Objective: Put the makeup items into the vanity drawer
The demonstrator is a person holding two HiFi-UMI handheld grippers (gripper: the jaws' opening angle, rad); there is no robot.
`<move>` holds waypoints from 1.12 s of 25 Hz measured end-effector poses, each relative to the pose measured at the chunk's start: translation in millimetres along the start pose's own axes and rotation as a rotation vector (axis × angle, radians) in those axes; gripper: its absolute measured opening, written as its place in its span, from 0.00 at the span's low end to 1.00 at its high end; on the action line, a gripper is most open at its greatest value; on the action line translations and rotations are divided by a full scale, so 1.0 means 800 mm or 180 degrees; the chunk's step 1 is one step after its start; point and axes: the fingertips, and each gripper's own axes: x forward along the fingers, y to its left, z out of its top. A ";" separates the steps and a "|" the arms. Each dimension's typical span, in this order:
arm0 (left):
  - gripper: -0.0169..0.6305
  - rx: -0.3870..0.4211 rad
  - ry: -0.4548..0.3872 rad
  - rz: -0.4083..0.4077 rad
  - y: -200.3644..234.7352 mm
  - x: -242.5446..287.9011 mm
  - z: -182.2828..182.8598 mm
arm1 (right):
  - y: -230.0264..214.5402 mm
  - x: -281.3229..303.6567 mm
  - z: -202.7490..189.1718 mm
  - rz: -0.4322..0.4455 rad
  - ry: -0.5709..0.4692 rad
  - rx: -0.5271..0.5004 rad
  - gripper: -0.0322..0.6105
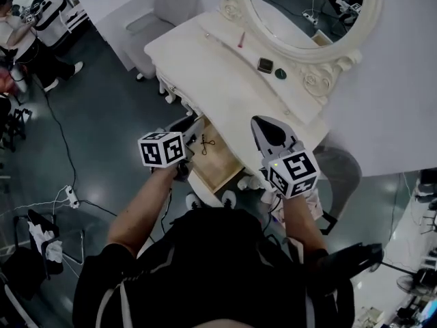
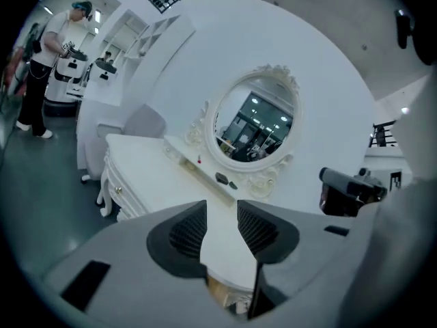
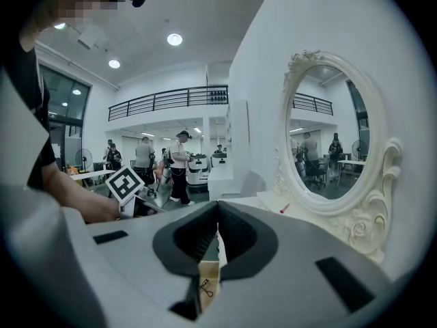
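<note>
Drawer (image 1: 220, 161) open below mirror (image 1: 307, 5), dark wire tool (image 1: 207, 143) inside. Compact (image 1: 265, 65), green item (image 1: 280, 74) and pink stick (image 1: 241, 41) at mirror's foot. Left gripper (image 2: 222, 217) narrowly parted, empty; right gripper (image 3: 218, 227) closed, empty. Likely between fetches: next, reach mirrorward and open wider

The head view is dim and grey: the white vanity top (image 1: 198, 60) is its brightest patch, and the floor (image 1: 95, 128) to the left is nearly black. Both gripper views are brighter, bulge like a fisheye and fade to black corners. Round ceiling lights (image 3: 175, 39) glare in the right gripper view; smaller ones glint in the mirror (image 2: 256, 125). Far detail looks soft.
</note>
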 end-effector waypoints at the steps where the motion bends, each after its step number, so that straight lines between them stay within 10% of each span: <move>1: 0.24 0.0045 -0.0052 -0.0045 -0.007 -0.008 0.009 | 0.001 0.000 0.005 0.0011 -0.0018 -0.0009 0.06; 28: 0.03 0.0985 -0.1172 -0.0004 -0.104 -0.196 0.125 | 0.025 -0.032 0.084 0.0014 -0.0361 -0.0247 0.06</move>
